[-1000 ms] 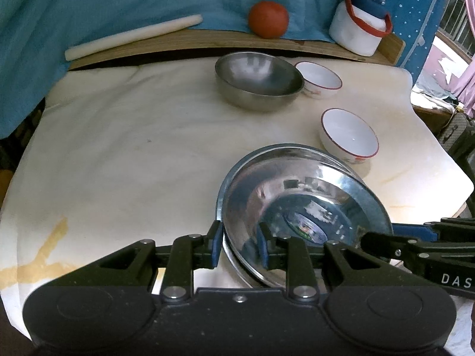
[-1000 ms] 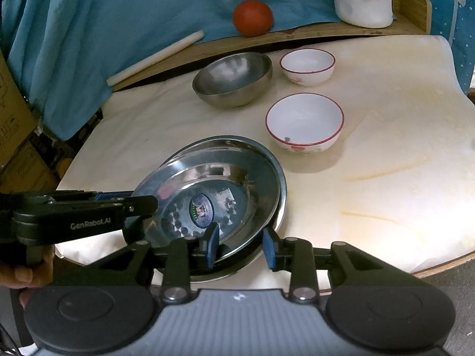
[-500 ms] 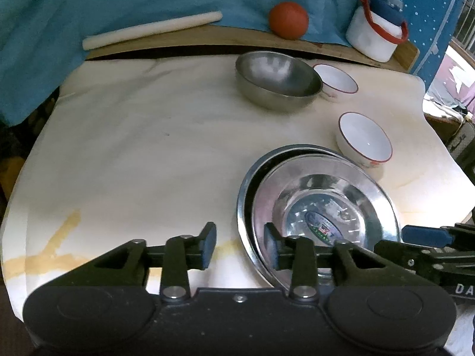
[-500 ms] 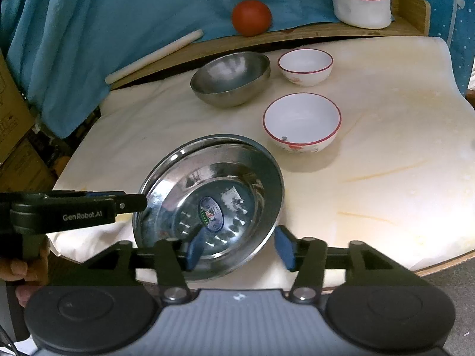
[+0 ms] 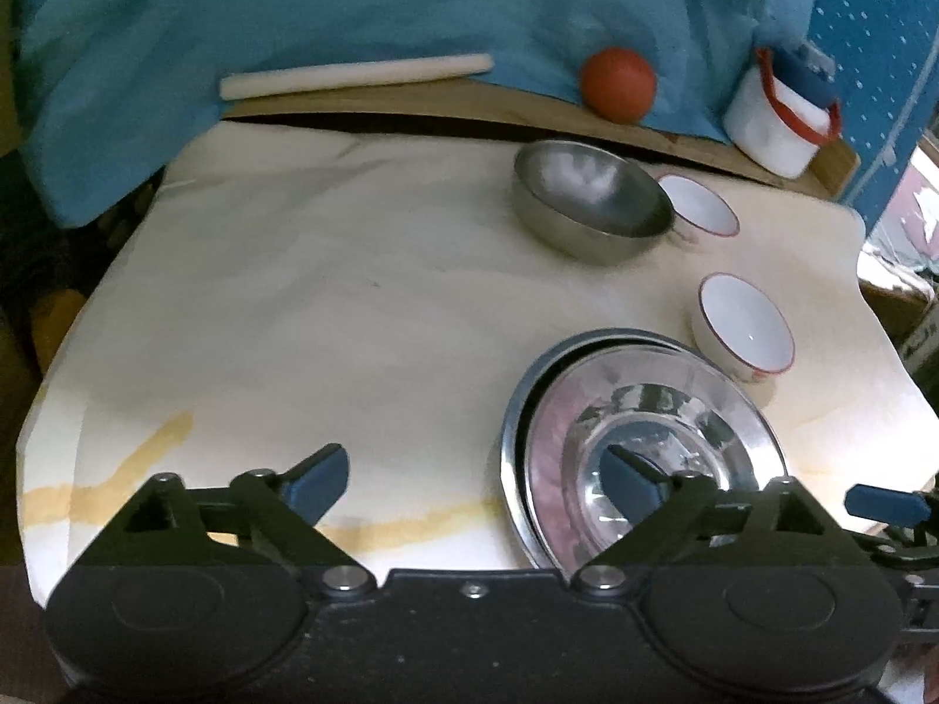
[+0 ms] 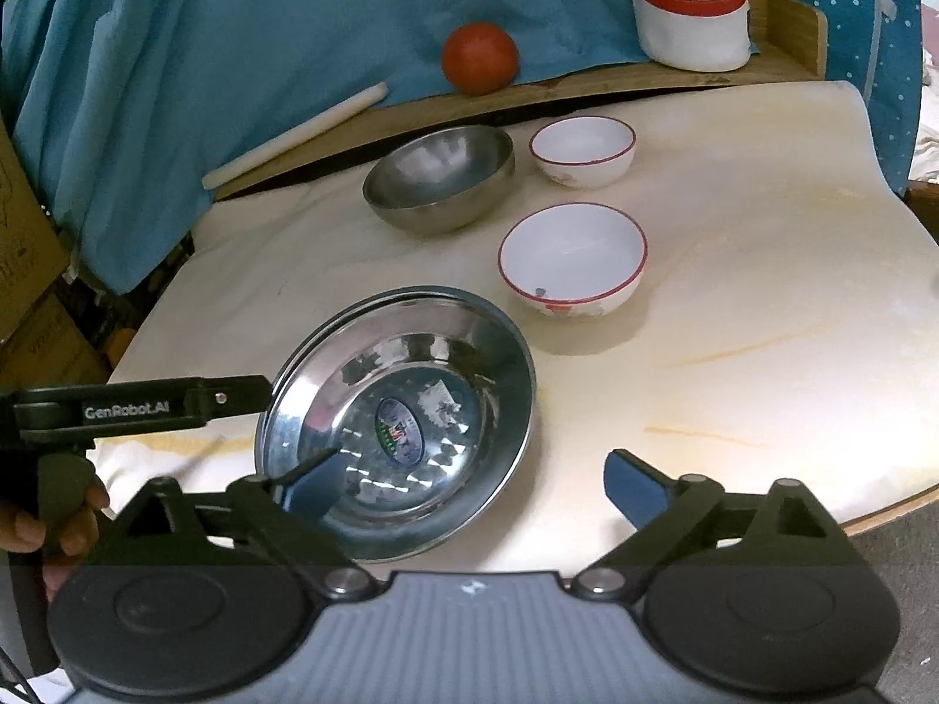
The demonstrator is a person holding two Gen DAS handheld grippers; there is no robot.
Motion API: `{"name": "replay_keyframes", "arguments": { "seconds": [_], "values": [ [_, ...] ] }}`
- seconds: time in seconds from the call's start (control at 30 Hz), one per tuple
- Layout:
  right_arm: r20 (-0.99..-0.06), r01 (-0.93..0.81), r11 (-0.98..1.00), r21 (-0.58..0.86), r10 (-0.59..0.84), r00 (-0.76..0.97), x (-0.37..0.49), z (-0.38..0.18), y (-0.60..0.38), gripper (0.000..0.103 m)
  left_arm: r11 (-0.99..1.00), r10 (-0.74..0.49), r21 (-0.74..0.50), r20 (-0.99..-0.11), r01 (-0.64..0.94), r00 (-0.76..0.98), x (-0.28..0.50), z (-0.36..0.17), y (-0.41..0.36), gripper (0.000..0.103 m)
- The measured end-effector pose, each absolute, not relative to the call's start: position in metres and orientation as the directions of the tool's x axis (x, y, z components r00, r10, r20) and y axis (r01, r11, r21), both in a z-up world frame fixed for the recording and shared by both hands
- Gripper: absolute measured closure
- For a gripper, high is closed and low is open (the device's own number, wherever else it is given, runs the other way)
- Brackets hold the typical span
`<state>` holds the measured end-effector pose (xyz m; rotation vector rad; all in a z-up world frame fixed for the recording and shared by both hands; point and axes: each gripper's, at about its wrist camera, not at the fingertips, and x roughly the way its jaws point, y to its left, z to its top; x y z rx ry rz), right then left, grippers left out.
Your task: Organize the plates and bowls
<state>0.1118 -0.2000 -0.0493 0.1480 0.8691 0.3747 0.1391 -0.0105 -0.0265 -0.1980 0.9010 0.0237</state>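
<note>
Steel plates point(image 6: 399, 422), two nested with the upper one sitting slightly off-centre in the lower, rest at the near edge of the cream-covered table point(image 6: 763, 322). Left gripper point(image 5: 478, 478) hangs with jaws spread wide and nothing between them, one fingertip over the plate stack, the other over bare cloth. Right gripper point(image 6: 469, 481) is likewise wide open and empty, just in front of the stack. Plate-stacking step looks done (both grippers free of the rim), so bowls are likely next. Nearer red-rimmed white bowl point(image 6: 572, 258) sits just beyond the plates; smaller red-rimmed bowl point(image 6: 584, 149) stands farther back beside the steel bowl point(image 6: 440, 176), close enough that contact cannot be ruled out. Next move probably calls for a rim pinch on one white bowl, lifting it clear and lowering it into a larger one. Thin glazed rims may slip, so a centred, level grip matters.
</note>
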Motion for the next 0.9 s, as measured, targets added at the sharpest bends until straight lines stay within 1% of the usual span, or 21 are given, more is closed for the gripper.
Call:
{"name": "replay_keyframes", "arguments": {
  "seconds": [0.07,0.27,0.47,0.57,0.73,0.9],
  "values": [
    [-0.709,-0.266,0.924,0.275,0.382,0.593,0.112,-0.046,-0.203,0.0,0.977,-0.064,-0.177,-0.777,-0.121,0.627,0.138,-0.025,-0.008,0.004],
    [-0.711,-0.252,0.931,0.266,0.366,0.601,0.12,-0.045,-0.216,0.0,0.956,-0.103,-0.256,-0.752,-0.144,0.651,0.139,-0.018,0.001,0.001],
    [-0.685,-0.226,0.934,0.277,0.357,0.635,0.128,-0.047,-0.232,0.0,0.926,-0.143,-0.337,-0.727,-0.167,0.672,0.156,-0.011,0.004,0.001],
    [-0.675,-0.21,0.934,0.288,0.354,0.647,0.136,-0.047,-0.242,0.0,0.924,-0.141,-0.342,-0.72,-0.17,0.68,0.172,-0.009,-0.001,0.001],
    [-0.675,-0.182,0.938,0.296,0.34,0.655,0.154,-0.051,-0.26,0.0,0.937,-0.13,-0.312,-0.729,-0.157,0.672,0.206,-0.011,-0.02,0.001],
    [-0.672,-0.149,0.936,0.32,0.335,0.66,0.174,-0.054,-0.277,0.0,0.954,-0.147,-0.281,-0.74,-0.103,0.657,0.238,-0.01,-0.046,0.001]
  ]
}}
